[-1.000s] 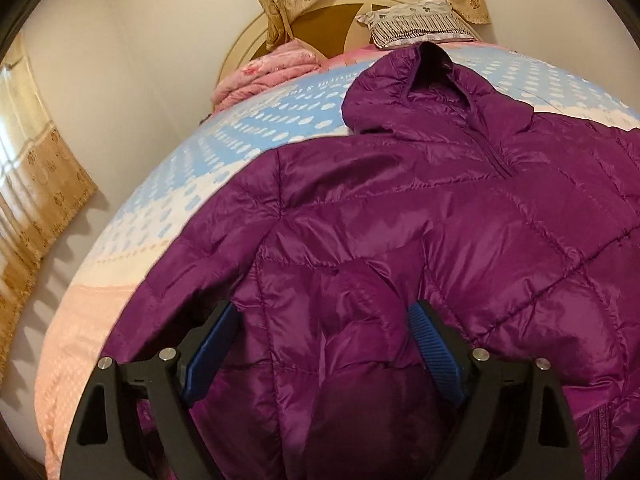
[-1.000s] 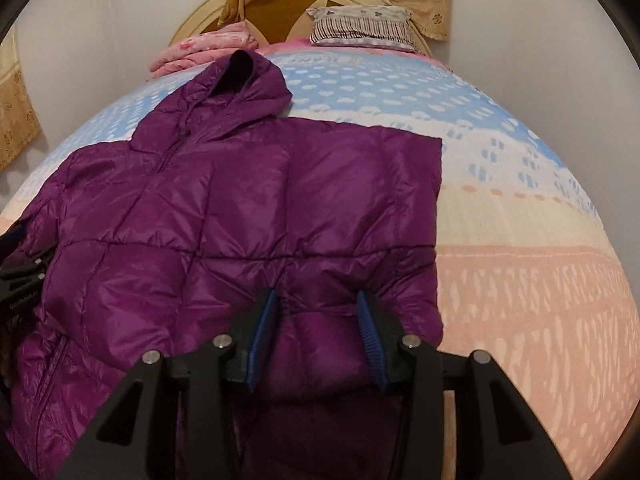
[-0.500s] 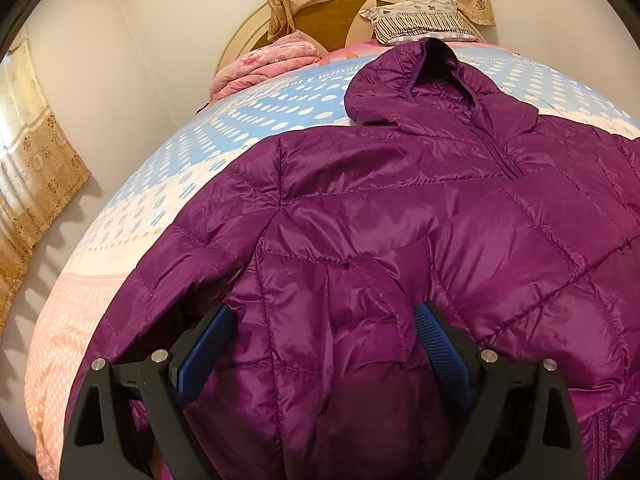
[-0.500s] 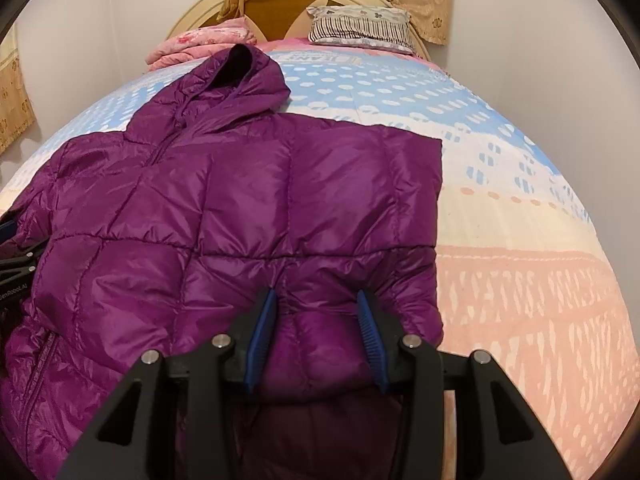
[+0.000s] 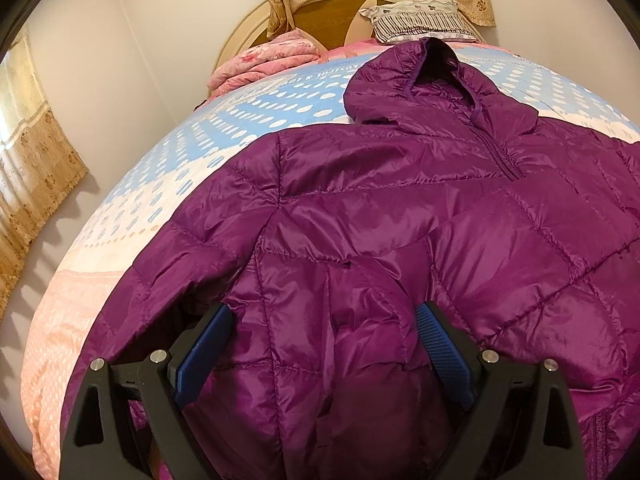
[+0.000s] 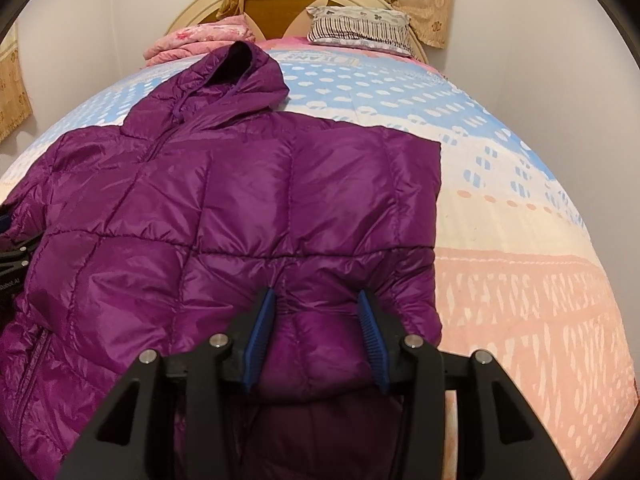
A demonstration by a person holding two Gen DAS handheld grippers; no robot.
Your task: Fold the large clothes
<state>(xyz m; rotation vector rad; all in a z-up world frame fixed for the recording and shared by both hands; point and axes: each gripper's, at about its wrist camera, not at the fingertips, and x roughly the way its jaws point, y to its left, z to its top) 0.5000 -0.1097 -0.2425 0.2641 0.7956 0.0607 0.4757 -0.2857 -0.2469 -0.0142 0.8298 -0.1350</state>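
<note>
A purple hooded puffer jacket (image 5: 400, 208) lies front up on the bed, its hood (image 6: 236, 68) toward the headboard. Its right side is folded in to a straight edge (image 6: 436, 216). My left gripper (image 5: 322, 344) stands wide open over the jacket's lower left part, beside the sleeve (image 5: 168, 264), and loose fabric lies between its blue pads (image 5: 204, 344). My right gripper (image 6: 316, 320) holds a bunched fold of the jacket's lower right part between its blue pads (image 6: 370, 320). Its jaws are just starting to open while the pads still touch the fabric.
The bedspread (image 6: 500, 216) is blue, cream and peach with dots. A folded pink blanket (image 5: 264, 60) and a striped pillow (image 6: 360, 28) lie by the round headboard (image 5: 332, 12). A wall runs close along the bed's right side, and curtains (image 5: 36, 168) hang at the left.
</note>
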